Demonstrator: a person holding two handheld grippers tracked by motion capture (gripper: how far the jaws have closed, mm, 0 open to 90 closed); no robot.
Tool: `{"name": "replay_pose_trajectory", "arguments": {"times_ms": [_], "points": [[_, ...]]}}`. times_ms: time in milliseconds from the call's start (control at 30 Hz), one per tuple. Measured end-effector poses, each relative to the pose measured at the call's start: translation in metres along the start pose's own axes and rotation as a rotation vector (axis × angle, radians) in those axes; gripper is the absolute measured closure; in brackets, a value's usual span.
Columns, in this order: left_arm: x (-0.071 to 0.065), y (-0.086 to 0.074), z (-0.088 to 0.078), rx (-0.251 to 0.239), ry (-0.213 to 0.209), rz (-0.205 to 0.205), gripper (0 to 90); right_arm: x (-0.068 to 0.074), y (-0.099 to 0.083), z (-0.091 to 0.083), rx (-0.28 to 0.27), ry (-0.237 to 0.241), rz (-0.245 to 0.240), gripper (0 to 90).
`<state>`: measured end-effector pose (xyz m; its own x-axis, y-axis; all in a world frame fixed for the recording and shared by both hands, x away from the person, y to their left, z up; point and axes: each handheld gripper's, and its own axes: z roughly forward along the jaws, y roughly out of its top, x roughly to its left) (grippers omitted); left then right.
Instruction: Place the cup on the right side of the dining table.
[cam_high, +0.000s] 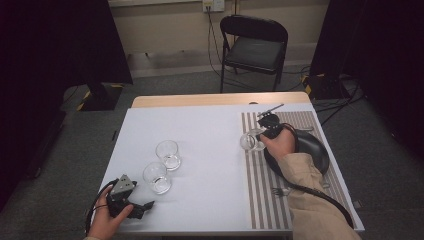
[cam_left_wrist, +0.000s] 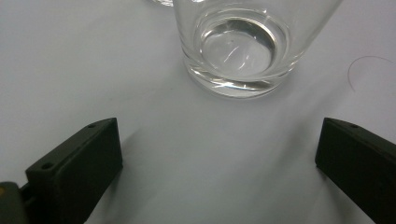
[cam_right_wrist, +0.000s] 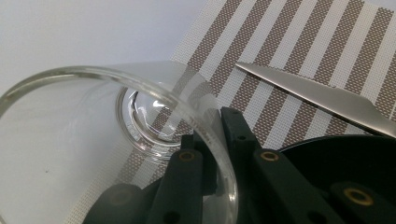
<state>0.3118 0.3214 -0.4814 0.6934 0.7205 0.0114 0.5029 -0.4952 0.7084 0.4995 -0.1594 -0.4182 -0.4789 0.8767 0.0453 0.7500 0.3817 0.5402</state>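
Right claw (cam_right_wrist: 212, 154) pinching glass (cam_right_wrist: 116, 140) rim, seemingly tilted

No writing, label, brand mark or number can be read anywhere here, not on the clear drinking glasses, the brown-and-white striped placemat, the black folding chair or the black grippers. The white wall socket plate at the back is too small to make out.

Three glasses (cam_high: 167, 154), one striped placemat (cam_high: 260, 190), one black plate (cam_high: 312, 147), one chair (cam_high: 255, 47).
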Motion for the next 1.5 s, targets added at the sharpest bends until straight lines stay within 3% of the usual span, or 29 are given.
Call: {"name": "replay_pose_trajectory", "arguments": {"times_ms": [467,867,1267,1500], "points": [[0.0,0.0,0.0,-0.001,0.0,-0.001,0.0,0.002,-0.001,-0.003,-0.044,-0.028,0.007,83.9],[0.0,0.0,0.0,-0.001,0.0,-0.002,0.0,0.002,-0.004,-0.007,-0.051,-0.038,0.001,77.2],[0.0,0.0,0.0,-0.001,0.0,-0.002,0.0,0.005,-0.007,-0.011,-0.078,-0.054,-0.018,62.6],[0.0,0.0,0.0,-0.001,0.0,-0.002,0.0,0.007,-0.003,-0.012,-0.105,-0.07,-0.025,47.2]]}}
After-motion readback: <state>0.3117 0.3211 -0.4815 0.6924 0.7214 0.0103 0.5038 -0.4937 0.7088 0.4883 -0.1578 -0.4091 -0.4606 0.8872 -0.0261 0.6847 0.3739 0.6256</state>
